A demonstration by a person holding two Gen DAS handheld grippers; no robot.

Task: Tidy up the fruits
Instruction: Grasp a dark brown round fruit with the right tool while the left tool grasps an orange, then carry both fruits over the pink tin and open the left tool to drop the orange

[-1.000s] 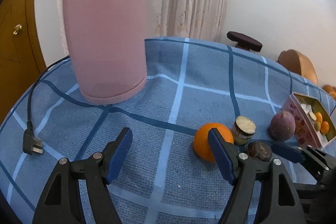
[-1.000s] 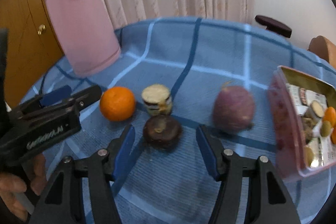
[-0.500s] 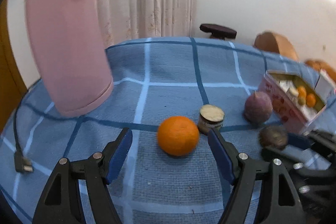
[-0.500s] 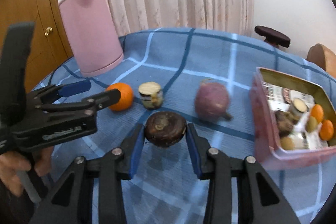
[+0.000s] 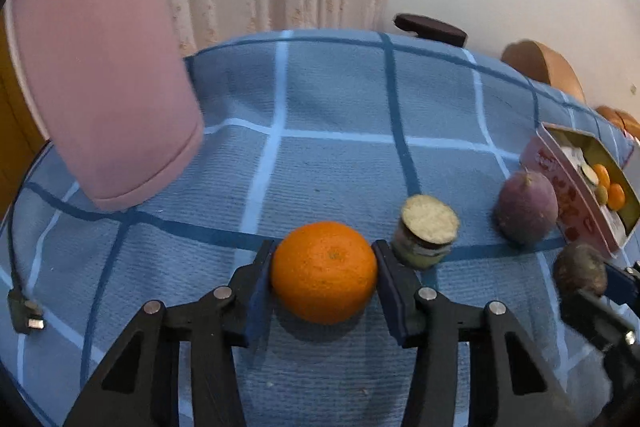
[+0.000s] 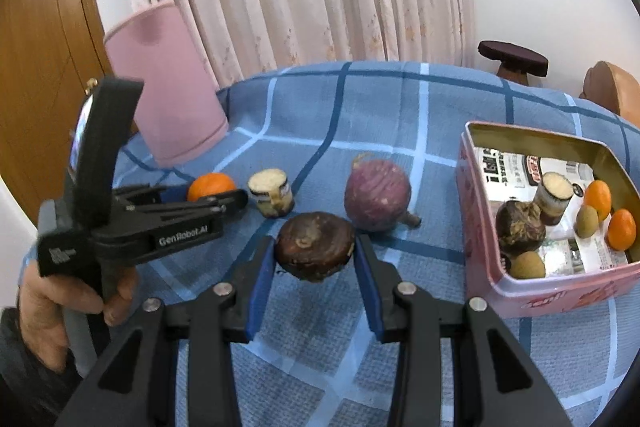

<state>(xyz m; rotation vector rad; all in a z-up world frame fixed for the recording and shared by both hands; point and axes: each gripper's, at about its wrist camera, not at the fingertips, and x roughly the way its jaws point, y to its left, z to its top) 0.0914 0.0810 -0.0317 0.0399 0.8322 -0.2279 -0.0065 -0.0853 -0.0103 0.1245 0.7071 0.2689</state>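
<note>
My left gripper [image 5: 324, 275] is shut on an orange [image 5: 324, 271] that rests on the blue checked cloth; the orange also shows in the right wrist view [image 6: 211, 185]. My right gripper [image 6: 315, 251] is shut on a dark brown round fruit [image 6: 315, 246] and holds it just above the cloth; the fruit also shows in the left wrist view [image 5: 580, 274]. A purple round fruit [image 6: 377, 200] and a cut stub with a pale top [image 6: 272, 191] lie behind it. A pink tin [image 6: 496, 291] at the right holds several fruits.
A tall pink kettle [image 5: 100, 67] stands at the back left, with its black plug [image 5: 24, 315] lying on the cloth at the left edge. A dark stool [image 6: 514, 57] and a wooden chair back [image 6: 612, 91] stand beyond the table.
My left gripper swung right, moved around the orange and shut on it. My right gripper shut on the dark brown fruit and lifted it.
</note>
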